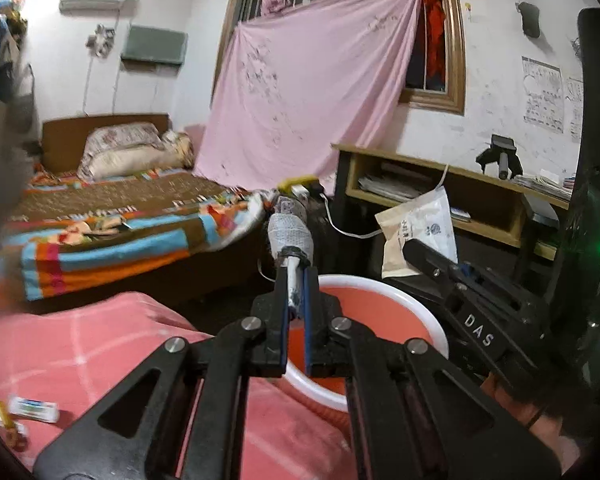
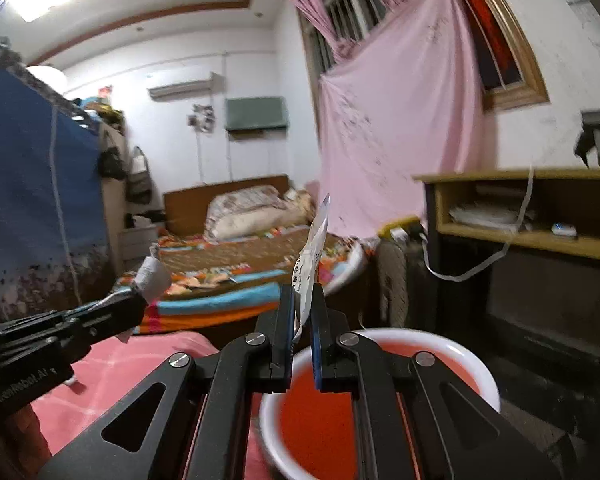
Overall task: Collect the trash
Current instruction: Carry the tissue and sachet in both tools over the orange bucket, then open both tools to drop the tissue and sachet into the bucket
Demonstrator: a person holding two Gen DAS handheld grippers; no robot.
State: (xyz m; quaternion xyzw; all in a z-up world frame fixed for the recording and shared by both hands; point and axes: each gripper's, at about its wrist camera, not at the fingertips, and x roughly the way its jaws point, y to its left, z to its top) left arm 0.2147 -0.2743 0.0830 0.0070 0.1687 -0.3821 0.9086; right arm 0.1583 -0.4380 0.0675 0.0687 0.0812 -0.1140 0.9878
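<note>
My left gripper (image 1: 296, 276) is shut on a crumpled white and silver wrapper (image 1: 290, 236) that sticks out past the fingertips. It hangs over the near rim of a red bin with a white rim (image 1: 420, 308). To its right, my right gripper (image 1: 414, 250) is shut on a white and beige pouch (image 1: 424, 228), held above the bin's far side. In the right wrist view the right gripper (image 2: 304, 292) clamps the pouch (image 2: 314, 248) edge-on above the bin (image 2: 472, 356). The left gripper (image 2: 138, 302) with its wrapper (image 2: 154, 276) reaches in from the left.
A pink checked cover (image 1: 100, 340) lies beside the bin, with small packets (image 1: 32, 408) at its lower left. Behind are a bed with a striped blanket (image 1: 120, 236), a wooden desk (image 1: 440, 184) with a dangling white cable, and a black chair (image 1: 596, 160) at the right.
</note>
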